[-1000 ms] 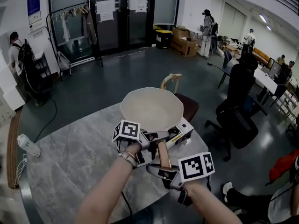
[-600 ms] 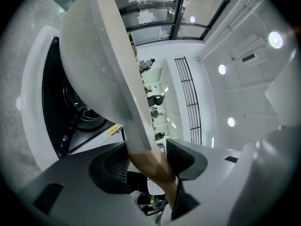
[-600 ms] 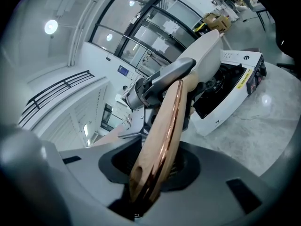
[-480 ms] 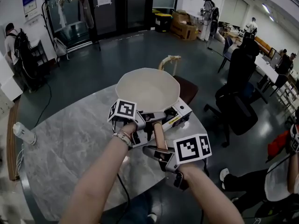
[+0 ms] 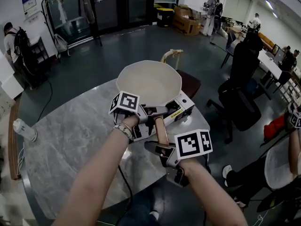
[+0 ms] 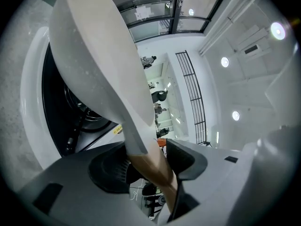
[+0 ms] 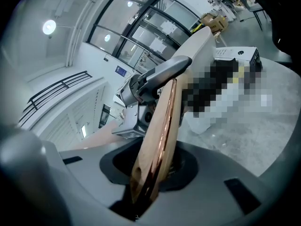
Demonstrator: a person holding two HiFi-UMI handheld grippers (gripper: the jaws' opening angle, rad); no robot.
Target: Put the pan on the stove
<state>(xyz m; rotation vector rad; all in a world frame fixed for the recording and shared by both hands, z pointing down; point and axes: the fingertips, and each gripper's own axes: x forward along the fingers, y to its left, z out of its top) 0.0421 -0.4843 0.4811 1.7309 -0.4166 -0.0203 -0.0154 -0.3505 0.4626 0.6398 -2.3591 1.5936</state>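
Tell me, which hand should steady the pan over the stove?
Left, probably: the left gripper clamps the handle beside the pan. The right gripper, jaws just closing, holds the handle's far end.

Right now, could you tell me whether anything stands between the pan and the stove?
Nothing visible does. The pan is directly over the stove, and the left gripper view shows only the bare burner beneath it. Whether it already rests there I cannot tell.
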